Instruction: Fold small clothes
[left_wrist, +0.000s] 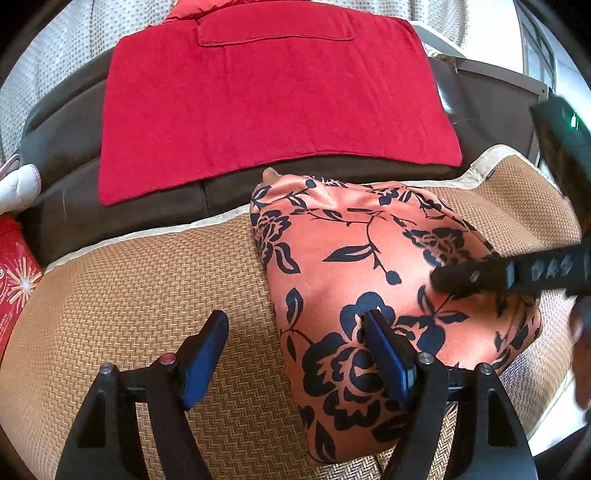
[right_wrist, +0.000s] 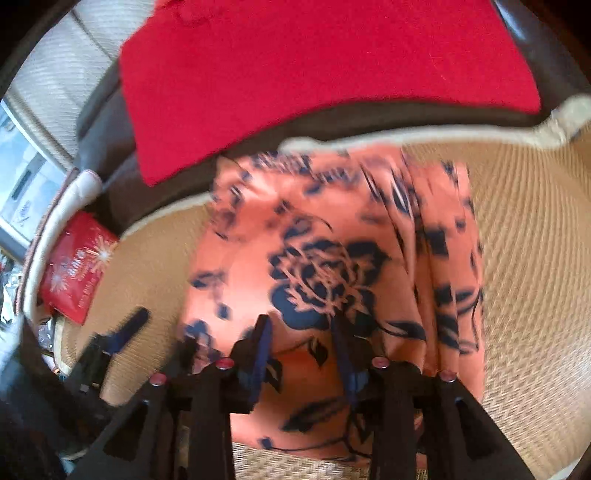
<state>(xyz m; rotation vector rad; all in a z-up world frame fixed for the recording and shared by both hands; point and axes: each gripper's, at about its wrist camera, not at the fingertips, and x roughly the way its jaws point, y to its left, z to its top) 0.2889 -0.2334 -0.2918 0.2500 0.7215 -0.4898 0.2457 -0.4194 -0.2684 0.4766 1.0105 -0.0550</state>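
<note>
An orange garment with a dark blue flower print (left_wrist: 354, 254) (right_wrist: 258, 258) lies folded in a rounded heap on a woven tan mat (left_wrist: 147, 280) (right_wrist: 532, 229). My left gripper (left_wrist: 297, 317) hovers open over the garment's left edge. One blue pad is above the mat and the other above the cloth, and nothing is pinched. My right gripper (right_wrist: 301, 325) points down at the garment's near part, its jaws apart with the cloth lying beneath them. In the left wrist view one of its black fingers (left_wrist: 458, 278) reaches in from the right across the garment. The right wrist view is blurred.
A red towel (left_wrist: 273, 96) (right_wrist: 325, 74) is spread over a dark brown cushion (left_wrist: 62, 158) behind the mat. A red box with a firework print (left_wrist: 14, 284) (right_wrist: 77, 269) and something white and soft (left_wrist: 18, 184) sit at the left. A hand (left_wrist: 581, 354) shows at the right edge.
</note>
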